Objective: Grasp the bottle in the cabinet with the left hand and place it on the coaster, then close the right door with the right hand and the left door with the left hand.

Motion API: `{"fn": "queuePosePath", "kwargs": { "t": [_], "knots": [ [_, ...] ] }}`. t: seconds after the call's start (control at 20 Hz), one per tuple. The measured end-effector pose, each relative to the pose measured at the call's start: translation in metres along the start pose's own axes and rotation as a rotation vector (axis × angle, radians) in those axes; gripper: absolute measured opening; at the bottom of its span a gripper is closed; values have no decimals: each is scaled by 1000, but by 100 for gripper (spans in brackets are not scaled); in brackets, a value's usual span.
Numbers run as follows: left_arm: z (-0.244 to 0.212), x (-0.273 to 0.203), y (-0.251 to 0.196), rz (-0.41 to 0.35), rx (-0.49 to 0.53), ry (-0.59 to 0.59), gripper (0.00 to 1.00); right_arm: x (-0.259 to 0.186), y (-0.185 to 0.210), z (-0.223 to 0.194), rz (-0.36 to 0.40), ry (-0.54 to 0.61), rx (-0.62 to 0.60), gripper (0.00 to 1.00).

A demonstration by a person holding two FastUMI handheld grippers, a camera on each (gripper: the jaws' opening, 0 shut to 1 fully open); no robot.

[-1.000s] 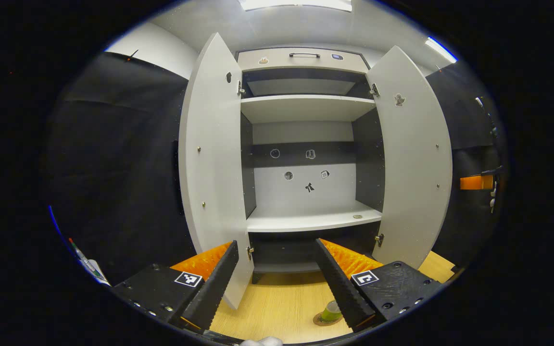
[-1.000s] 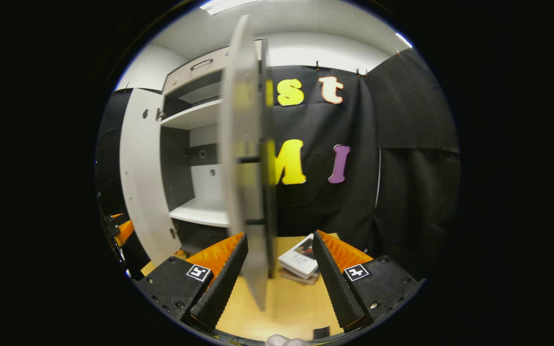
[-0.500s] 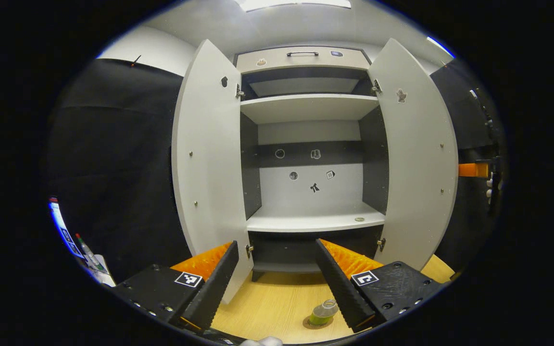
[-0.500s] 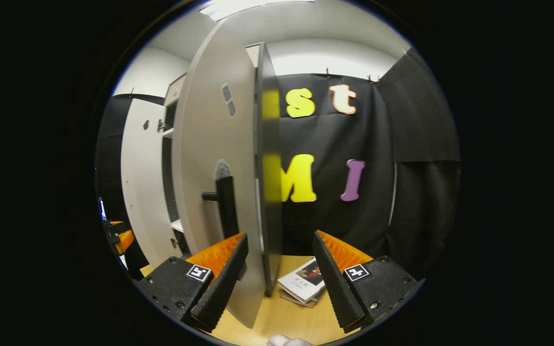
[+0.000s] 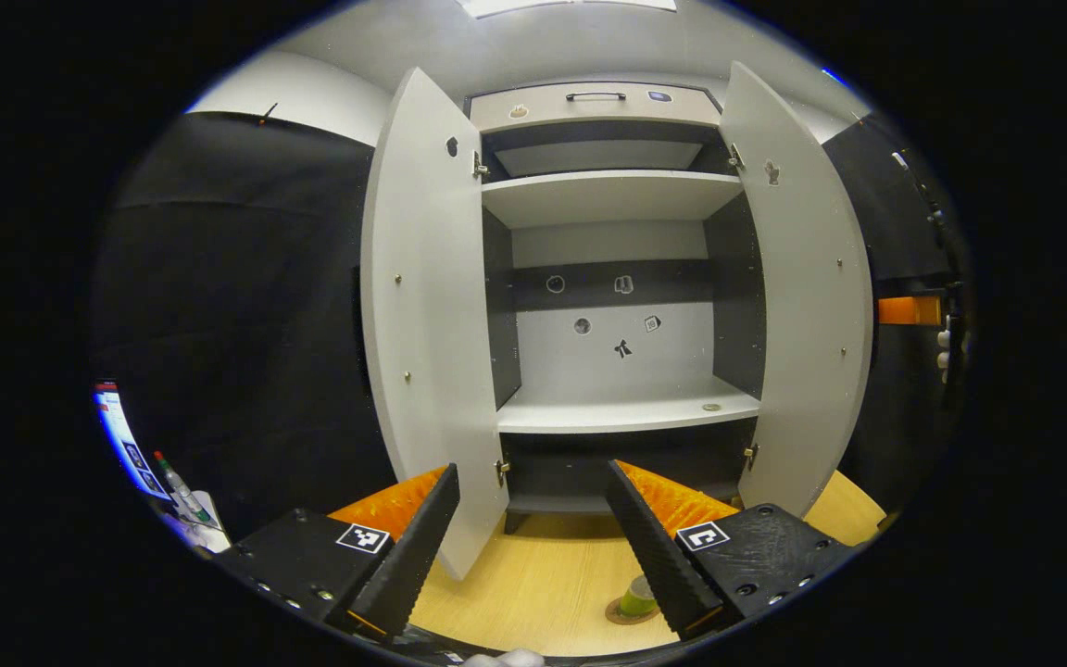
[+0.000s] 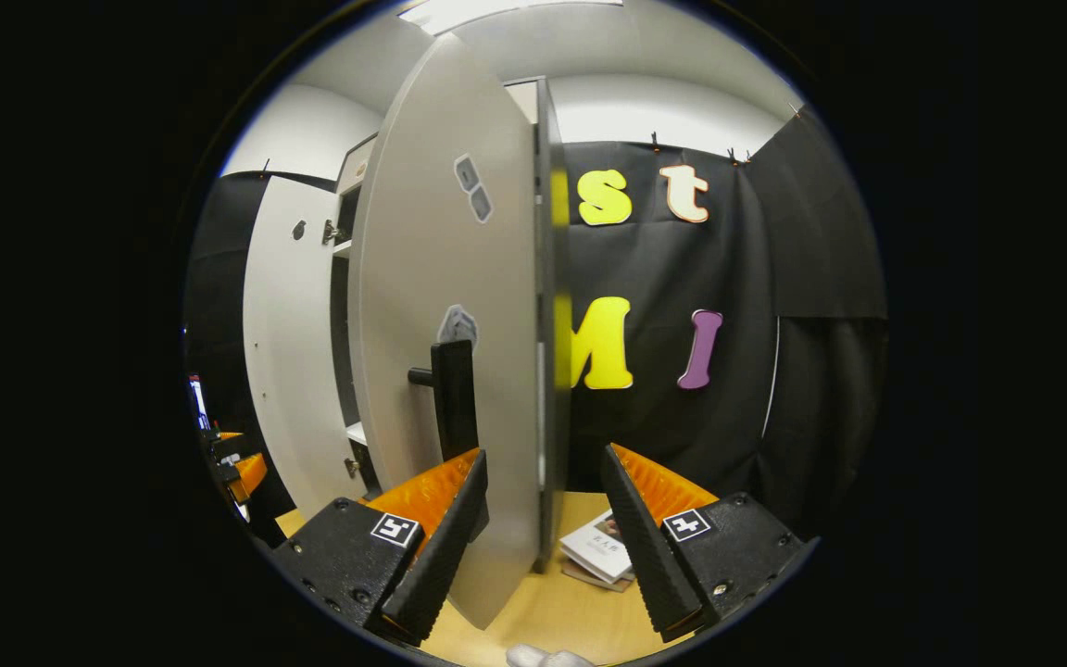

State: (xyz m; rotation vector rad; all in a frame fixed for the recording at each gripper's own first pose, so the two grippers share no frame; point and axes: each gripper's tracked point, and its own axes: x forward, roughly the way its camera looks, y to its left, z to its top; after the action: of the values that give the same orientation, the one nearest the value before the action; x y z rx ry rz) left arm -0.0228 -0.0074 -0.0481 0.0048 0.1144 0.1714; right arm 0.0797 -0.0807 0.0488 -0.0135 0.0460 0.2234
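The cabinet stands with both doors swung out. In the left gripper view the left door (image 5: 422, 315) and right door (image 5: 807, 296) frame bare shelves (image 5: 626, 417). The green bottle (image 5: 637, 597) stands upright on the round coaster (image 5: 624, 613) on the wooden table, just beside my right finger. My left gripper (image 5: 530, 469) is open and holds nothing. In the right gripper view my right gripper (image 6: 542, 454) is open, its fingers straddling the free edge of the right door (image 6: 445, 306), whose black handle (image 6: 453, 398) sits above the left finger. The right gripper (image 5: 909, 310) peeks from behind that door.
A stack of books (image 6: 600, 556) lies on the table behind the right door, against the black cloth wall. The left door (image 6: 288, 343) and the left gripper (image 6: 242, 468) show at the far left. A pen and papers (image 5: 177, 486) sit at the left edge.
The right gripper has come round from edge-on to the right door's outer face, so the handle is now in sight. The left gripper view has shifted slightly; the bottle stays on the coaster.
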Motion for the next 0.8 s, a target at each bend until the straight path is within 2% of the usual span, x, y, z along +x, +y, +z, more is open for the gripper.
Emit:
{"fn": "queuePosePath", "kwargs": {
  "t": [0.4, 0.8],
  "knots": [
    [2, -3, 35, -18, 20, -5, 96, 27, 71, -4, 30, -26, -4, 78],
    [6, 0, 57, -42, 13, -22, 97, 17, 110, -18, 56, -1, -23, 81]
  ]
}}
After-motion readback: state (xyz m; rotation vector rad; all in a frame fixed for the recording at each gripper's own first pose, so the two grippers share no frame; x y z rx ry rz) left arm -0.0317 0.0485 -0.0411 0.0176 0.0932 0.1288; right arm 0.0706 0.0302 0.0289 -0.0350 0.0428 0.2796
